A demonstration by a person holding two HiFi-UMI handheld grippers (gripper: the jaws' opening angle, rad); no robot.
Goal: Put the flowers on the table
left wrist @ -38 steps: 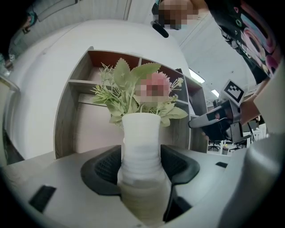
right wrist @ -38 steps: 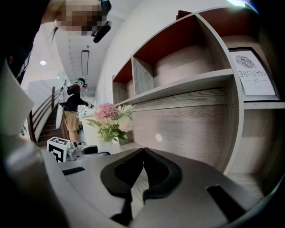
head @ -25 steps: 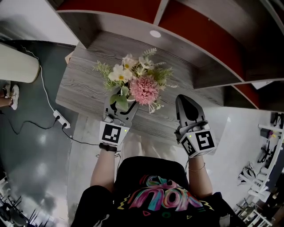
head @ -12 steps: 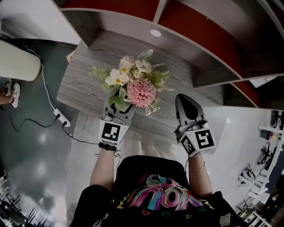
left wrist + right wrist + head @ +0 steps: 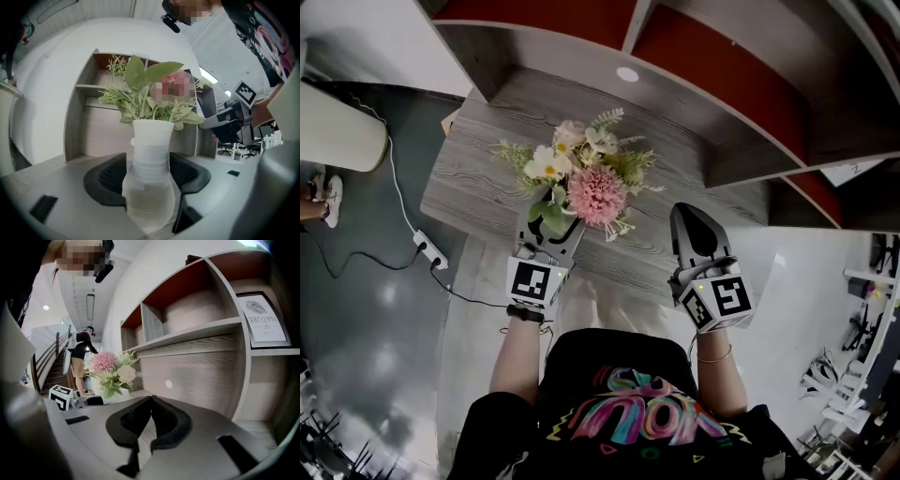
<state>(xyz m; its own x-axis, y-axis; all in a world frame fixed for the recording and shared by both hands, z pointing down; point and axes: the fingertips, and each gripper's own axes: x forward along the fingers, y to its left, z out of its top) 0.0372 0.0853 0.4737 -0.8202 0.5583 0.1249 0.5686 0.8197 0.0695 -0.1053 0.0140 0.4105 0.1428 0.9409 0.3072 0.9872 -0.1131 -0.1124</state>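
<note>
A bunch of flowers (image 5: 581, 178) with one big pink bloom, cream blooms and green leaves stands in a white ribbed vase (image 5: 149, 164). My left gripper (image 5: 551, 229) is shut on the vase, one jaw on each side of its body, over the near part of the grey wood table (image 5: 478, 169). Whether the vase base touches the table is hidden. The flowers (image 5: 112, 370) also show at the left in the right gripper view. My right gripper (image 5: 695, 225) hangs to the right of the flowers, shut with nothing between its jaws.
A shelf unit with red back panels (image 5: 712, 66) rises behind the table. A small white disc (image 5: 627, 73) lies at the table's far edge. A power strip and cable (image 5: 429, 251) lie on the floor at left. A framed print (image 5: 261, 318) sits in a shelf bay.
The left gripper has carried the vase a little farther over the table. The right gripper has barely moved.
</note>
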